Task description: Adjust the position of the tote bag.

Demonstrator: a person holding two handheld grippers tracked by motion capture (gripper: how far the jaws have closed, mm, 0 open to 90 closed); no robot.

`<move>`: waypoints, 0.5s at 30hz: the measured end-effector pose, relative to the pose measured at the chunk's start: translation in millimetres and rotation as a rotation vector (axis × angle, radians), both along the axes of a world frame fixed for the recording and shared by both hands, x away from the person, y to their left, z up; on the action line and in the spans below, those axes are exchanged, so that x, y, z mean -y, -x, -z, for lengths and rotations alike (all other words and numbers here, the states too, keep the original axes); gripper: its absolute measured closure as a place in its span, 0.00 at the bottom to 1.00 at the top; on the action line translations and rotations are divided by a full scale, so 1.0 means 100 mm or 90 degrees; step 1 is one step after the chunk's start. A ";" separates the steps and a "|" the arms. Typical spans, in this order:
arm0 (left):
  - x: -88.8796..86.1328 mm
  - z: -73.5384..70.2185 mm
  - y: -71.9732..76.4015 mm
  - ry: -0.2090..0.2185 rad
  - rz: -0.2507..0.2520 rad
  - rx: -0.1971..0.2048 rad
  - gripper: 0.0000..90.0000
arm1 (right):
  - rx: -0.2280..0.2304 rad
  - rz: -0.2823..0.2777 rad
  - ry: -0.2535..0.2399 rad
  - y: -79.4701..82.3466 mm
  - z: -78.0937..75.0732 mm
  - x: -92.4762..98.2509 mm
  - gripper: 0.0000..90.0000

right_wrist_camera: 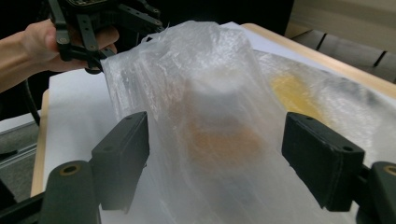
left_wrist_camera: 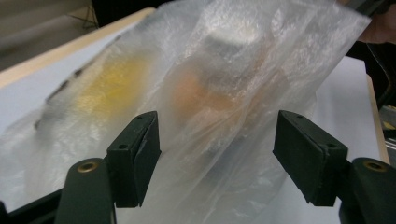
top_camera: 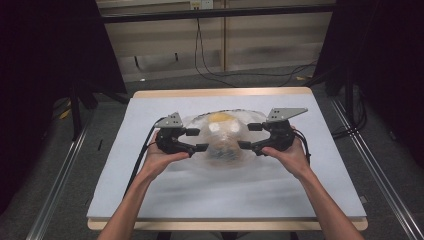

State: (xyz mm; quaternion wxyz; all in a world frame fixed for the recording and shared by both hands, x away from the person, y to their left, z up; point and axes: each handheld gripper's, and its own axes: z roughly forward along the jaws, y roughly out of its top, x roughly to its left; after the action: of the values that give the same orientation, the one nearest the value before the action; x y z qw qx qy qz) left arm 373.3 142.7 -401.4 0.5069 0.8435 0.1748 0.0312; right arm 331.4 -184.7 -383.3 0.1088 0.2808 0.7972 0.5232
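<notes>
While between both grippers | plastic bag (top_camera: 222,137) long axis runs away from the person

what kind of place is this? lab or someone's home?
Likely a lab recording station, not a home: a wood-edged table under a pale grey cover sheet, dark curtains on both sides, loose black cables across the grey carpet beyond, and metal floor rails.

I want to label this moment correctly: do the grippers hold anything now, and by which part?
Nothing is gripped. The plastic bag lies between the open jaws of the left gripper and right gripper, but neither closes on it.
</notes>
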 end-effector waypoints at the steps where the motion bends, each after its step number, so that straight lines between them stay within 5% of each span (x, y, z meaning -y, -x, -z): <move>1: 0.00 0.01 0.00 -0.017 0.006 0.003 0.44 | 0.007 0.006 0.002 0.00 0.02 -0.02 0.28; 5: -0.01 0.06 0.03 -0.038 0.018 0.005 0.72 | 0.001 0.000 0.021 0.00 0.06 -0.04 0.40; 9: -0.07 0.04 0.05 -0.026 0.016 0.012 0.94 | 0.004 -0.002 0.025 0.06 0.06 0.01 0.57; 14: -0.12 0.04 0.11 -0.029 0.032 0.010 1.00 | -0.005 -0.019 0.027 0.12 0.09 0.09 0.92; 15: -0.12 0.04 0.12 -0.037 0.034 0.013 1.00 | -0.005 -0.019 0.027 0.12 0.09 0.09 0.92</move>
State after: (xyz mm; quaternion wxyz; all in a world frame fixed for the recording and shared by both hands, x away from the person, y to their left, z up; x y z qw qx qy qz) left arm 361.0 154.7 -404.9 0.4843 0.8621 0.1460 0.0313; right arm 319.9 -193.6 -392.4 0.1037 0.2690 0.8126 0.5065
